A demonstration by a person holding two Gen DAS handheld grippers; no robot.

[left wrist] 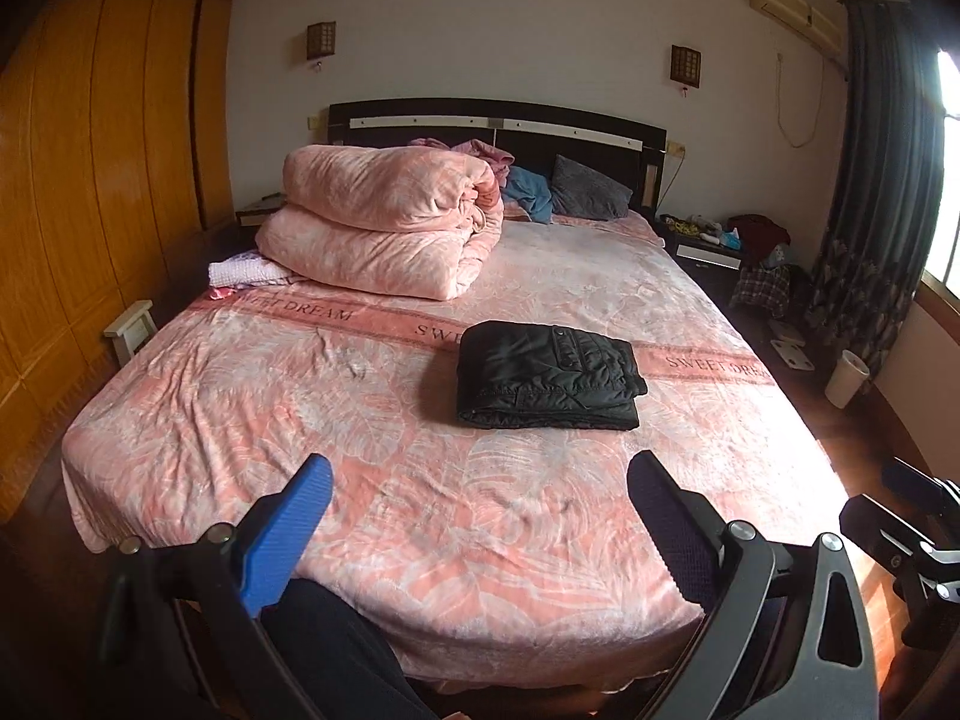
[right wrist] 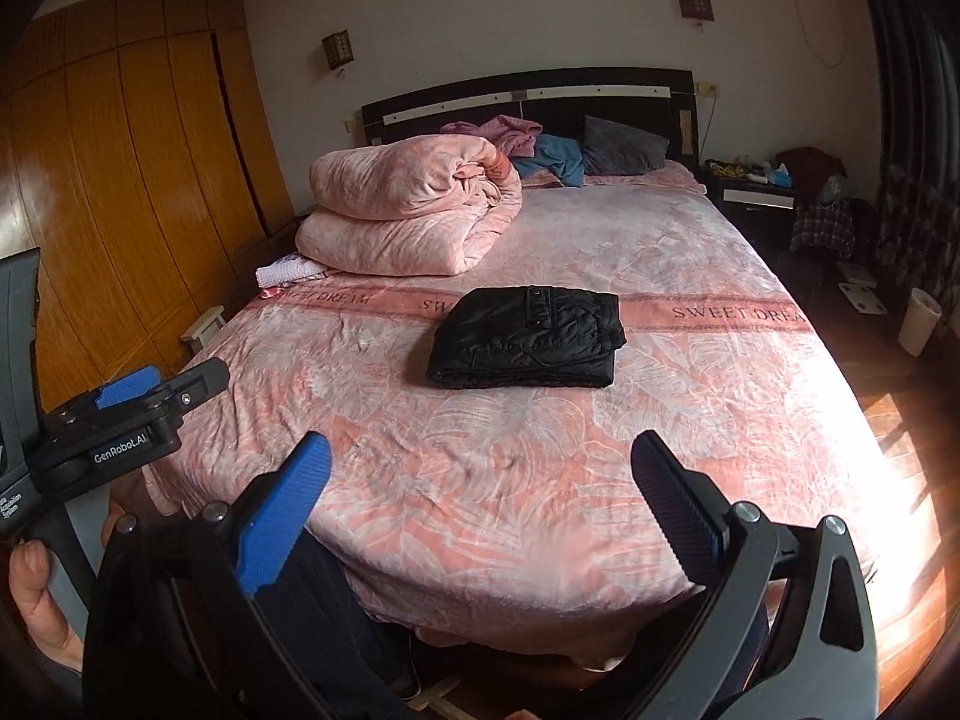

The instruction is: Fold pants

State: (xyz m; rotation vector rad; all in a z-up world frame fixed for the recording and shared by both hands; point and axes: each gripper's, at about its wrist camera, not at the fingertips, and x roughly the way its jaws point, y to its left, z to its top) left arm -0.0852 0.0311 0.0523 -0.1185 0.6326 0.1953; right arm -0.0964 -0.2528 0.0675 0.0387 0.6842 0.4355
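Observation:
The black pants (left wrist: 546, 376) lie folded into a compact rectangle on the pink bed (left wrist: 420, 510), near its middle; they also show in the right wrist view (right wrist: 528, 337). My left gripper (left wrist: 480, 480) is open and empty, held back over the foot of the bed, well short of the pants. My right gripper (right wrist: 480, 462) is open and empty too, at a similar distance. The left gripper's body shows at the left edge of the right wrist view (right wrist: 120, 420), and the right gripper's at the right edge of the left wrist view (left wrist: 900, 516).
A folded pink quilt (left wrist: 384, 222) sits at the far left of the bed, with a small white cloth (left wrist: 240, 273) beside it. Pillows and clothes lie by the dark headboard (left wrist: 498, 120). A wooden wardrobe (left wrist: 90, 180) stands left; a nightstand (left wrist: 708, 246) and a white bin (left wrist: 846, 378) stand right.

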